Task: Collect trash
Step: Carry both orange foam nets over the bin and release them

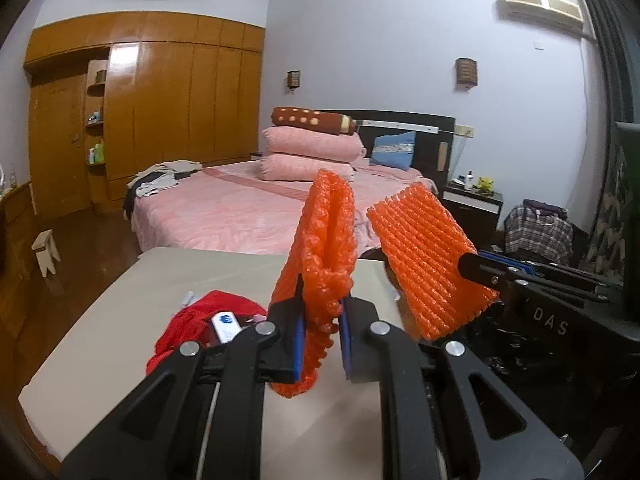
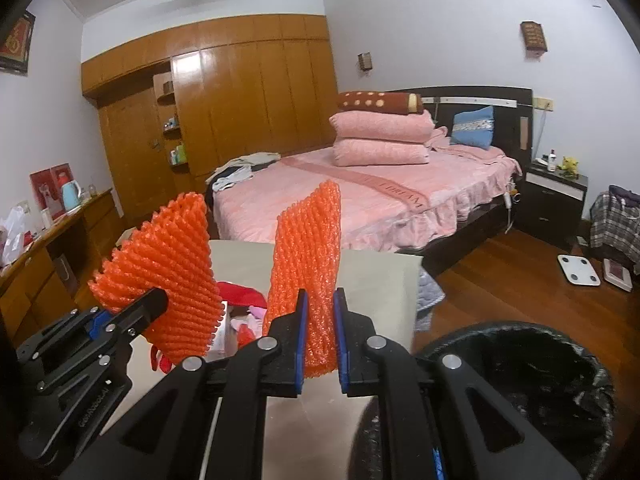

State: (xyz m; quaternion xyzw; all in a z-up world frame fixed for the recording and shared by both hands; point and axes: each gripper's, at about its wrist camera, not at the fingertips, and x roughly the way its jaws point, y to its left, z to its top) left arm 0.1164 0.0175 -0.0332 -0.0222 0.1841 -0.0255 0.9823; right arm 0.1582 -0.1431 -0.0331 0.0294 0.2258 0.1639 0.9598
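Observation:
My left gripper (image 1: 321, 312) is shut on an orange foam net (image 1: 326, 248), held upright above the beige table (image 1: 120, 320). My right gripper (image 2: 320, 312) is shut on a second orange foam net (image 2: 308, 264), also held above the table. Each gripper shows in the other's view: the right one with its net (image 1: 428, 264) at the right, the left one with its net (image 2: 168, 272) at the left. A black-lined trash bin (image 2: 560, 380) stands at lower right, beside the table. Red trash (image 1: 192, 320) with a white packet lies on the table.
A pink bed (image 2: 380, 208) with stacked pillows stands behind the table. Wooden wardrobes (image 1: 160, 100) line the far wall. A desk with a kettle (image 2: 72, 196) is at the left. A white scale (image 2: 578, 270) lies on the wooden floor at right.

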